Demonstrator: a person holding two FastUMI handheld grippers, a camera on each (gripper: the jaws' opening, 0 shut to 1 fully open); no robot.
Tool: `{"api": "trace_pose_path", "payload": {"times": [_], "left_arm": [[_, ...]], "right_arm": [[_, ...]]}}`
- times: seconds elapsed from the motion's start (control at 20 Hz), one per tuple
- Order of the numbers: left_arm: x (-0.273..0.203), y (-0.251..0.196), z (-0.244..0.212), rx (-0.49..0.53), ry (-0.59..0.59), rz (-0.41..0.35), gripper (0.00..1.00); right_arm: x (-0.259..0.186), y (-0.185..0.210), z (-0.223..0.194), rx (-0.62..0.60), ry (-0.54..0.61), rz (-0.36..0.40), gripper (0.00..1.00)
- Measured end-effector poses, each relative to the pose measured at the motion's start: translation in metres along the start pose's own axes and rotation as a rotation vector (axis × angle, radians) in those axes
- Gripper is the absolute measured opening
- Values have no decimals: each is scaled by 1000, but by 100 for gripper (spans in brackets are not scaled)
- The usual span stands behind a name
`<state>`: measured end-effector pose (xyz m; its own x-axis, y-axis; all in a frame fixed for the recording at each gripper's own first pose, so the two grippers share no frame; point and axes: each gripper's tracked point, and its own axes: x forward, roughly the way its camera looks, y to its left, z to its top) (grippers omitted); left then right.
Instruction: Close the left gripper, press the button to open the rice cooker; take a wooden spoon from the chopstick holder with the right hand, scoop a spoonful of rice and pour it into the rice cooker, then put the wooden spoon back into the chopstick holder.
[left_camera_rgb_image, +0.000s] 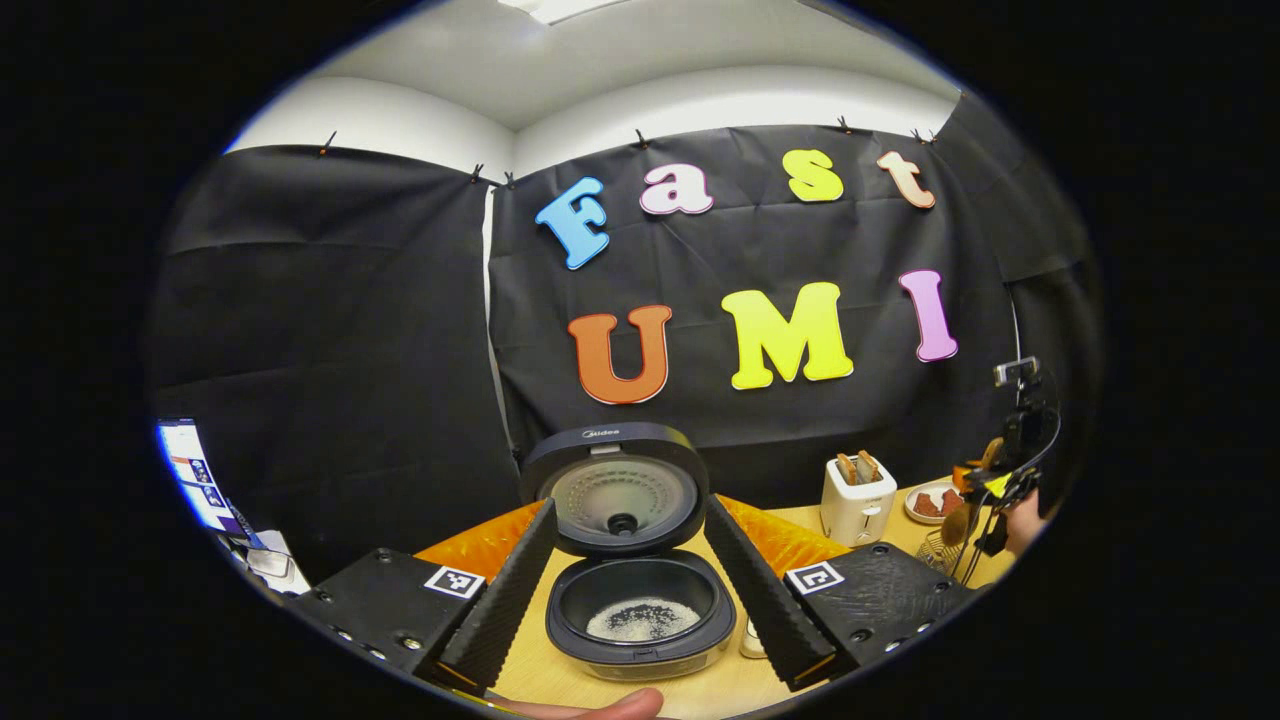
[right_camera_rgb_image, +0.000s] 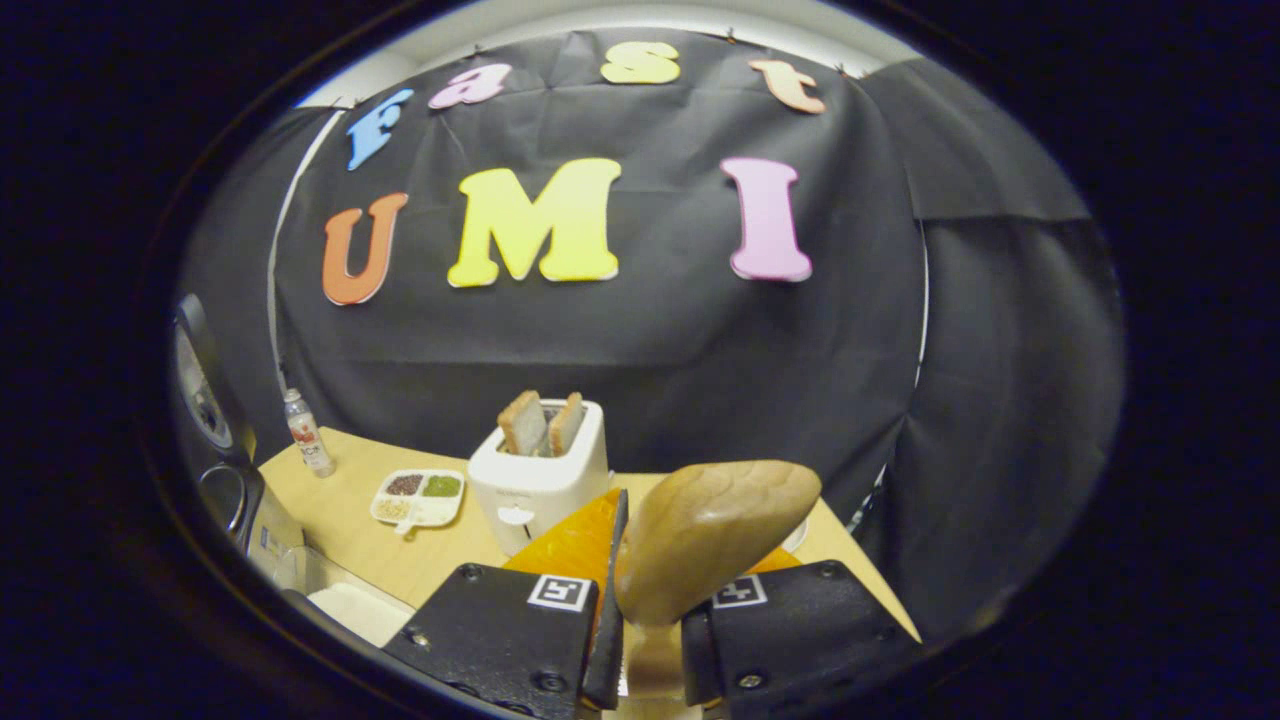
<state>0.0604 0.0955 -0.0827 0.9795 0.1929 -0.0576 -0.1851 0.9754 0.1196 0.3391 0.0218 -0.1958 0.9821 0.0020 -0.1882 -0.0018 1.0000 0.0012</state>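
The rice cooker (left_camera_rgb_image: 640, 640) stands open on the table, its lid (left_camera_rgb_image: 622, 485) tipped up at the back and a thin layer of rice in the pot. My left gripper (left_camera_rgb_image: 630, 510) is open, with one finger on each side of the cooker and nothing between them. At the far right a hand holds my right gripper (left_camera_rgb_image: 990, 495) just above the wire chopstick holder (left_camera_rgb_image: 938, 552). In the right gripper view that gripper (right_camera_rgb_image: 650, 610) is shut on the wooden spoon (right_camera_rgb_image: 710, 535), whose rounded bowl stands up in front of the camera.
A white toaster (right_camera_rgb_image: 540, 475) with two bread slices stands behind the spoon. On the wooden table (right_camera_rgb_image: 350, 480) are a divided snack tray (right_camera_rgb_image: 418, 497) and a small bottle (right_camera_rgb_image: 305, 432). A white container (right_camera_rgb_image: 345, 605) sits at the near left. A plate (left_camera_rgb_image: 930, 500) lies beside the toaster (left_camera_rgb_image: 857, 497).
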Motion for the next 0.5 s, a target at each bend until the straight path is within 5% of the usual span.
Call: {"api": "trace_pose_path", "payload": {"times": [0.25,0.5], "left_arm": [[-5,28,-9,5,7,37,94],[-7,50,-20,-14,32,65,94]], "right_arm": [[-46,70,77,-95,-88,62,24],[-69,154,78,-97,-118,160,24]]}}
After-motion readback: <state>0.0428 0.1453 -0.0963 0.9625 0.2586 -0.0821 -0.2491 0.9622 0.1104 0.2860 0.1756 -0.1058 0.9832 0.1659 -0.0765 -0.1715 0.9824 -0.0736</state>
